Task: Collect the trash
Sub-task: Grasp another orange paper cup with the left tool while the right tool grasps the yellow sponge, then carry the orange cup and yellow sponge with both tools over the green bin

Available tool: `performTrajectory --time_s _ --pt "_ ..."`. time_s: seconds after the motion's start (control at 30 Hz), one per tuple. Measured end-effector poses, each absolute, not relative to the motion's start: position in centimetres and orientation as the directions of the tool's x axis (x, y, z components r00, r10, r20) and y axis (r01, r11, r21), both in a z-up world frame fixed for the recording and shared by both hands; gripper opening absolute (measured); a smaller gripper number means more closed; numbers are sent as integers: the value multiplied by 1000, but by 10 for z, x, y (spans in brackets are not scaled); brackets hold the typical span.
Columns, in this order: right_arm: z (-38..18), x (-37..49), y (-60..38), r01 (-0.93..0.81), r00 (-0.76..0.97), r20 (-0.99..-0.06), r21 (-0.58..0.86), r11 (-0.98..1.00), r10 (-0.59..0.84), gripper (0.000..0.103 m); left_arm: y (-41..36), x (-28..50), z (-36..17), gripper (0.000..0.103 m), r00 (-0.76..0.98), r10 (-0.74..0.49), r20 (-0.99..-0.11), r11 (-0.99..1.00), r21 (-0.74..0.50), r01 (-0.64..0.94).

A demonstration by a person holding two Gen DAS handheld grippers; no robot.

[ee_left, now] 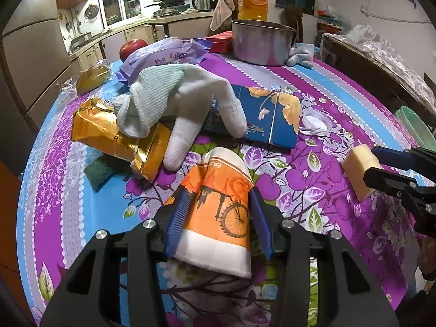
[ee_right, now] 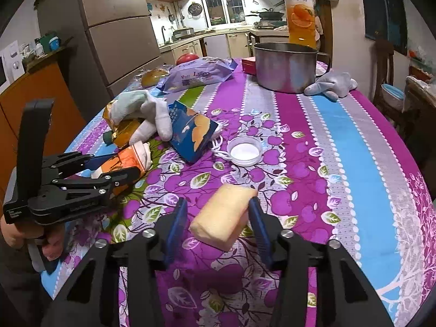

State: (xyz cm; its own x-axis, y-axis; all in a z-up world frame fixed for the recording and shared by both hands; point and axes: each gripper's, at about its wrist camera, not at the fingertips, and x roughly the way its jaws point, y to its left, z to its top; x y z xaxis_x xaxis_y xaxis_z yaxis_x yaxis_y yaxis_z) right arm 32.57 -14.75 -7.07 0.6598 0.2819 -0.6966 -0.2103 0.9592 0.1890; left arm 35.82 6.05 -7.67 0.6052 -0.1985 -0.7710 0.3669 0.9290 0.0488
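Purple floral cloth: covers the desk [ee_right: 340, 141]; litter is bunched toward its left edge, as your right camera sees it.
Left hand-held gripper [ee_left: 215, 218]: your blue pads press both sides of the paper cup [ee_left: 218, 204]; you are gripping it.
Paper cup, position: lies on its side on the cloth near the desk's near edge, orange band with a bicycle print facing up.
Paper cup, axis: long axis runs along your fingers, rim end toward the camera, base pointing away.
Right hand-held gripper [ee_right: 218, 223]: jaws part-way in around the yellow sponge [ee_right: 223, 215]; the right pad looks to be touching it, a gap shows at the left pad, so no grip yet.
Sponge, position: on the cloth, nearer the near edge than the white lid [ee_right: 245, 151], well right of the cup.
Sponge, axis: skewed across your jaws, far end leaning right. Judgement: it may swivel as you squeeze, so square the wrist first.
Nearer hand: right for the sponge, left for the cup.
Other litter: gold foil wrapper [ee_left: 117, 133], blue printed carton [ee_left: 267, 117] and a white glove [ee_left: 177, 100] draped over both.
Legible text: purple packet [ee_left: 163, 57] reads roughly "PUR L..."; juice bottle [ee_right: 299, 11] carries Chinese characters too small to read.
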Motion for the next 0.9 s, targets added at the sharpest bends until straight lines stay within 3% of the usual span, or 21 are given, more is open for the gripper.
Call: performTrajectory --time_s 0.23,0.5,0.9 --pt "-83 324 -146 -196 650 -710 187 963 270 44 57 353 -79 45 625 -164 -763 935 82 345" --pt "-80 320 -147 -203 664 -698 178 963 269 37 52 346 -74 38 635 -143 -759 949 77 306" --pt "-44 284 -156 -251 777 -571 106 962 265 35 33 300 -44 34 728 -157 -668 969 36 242"
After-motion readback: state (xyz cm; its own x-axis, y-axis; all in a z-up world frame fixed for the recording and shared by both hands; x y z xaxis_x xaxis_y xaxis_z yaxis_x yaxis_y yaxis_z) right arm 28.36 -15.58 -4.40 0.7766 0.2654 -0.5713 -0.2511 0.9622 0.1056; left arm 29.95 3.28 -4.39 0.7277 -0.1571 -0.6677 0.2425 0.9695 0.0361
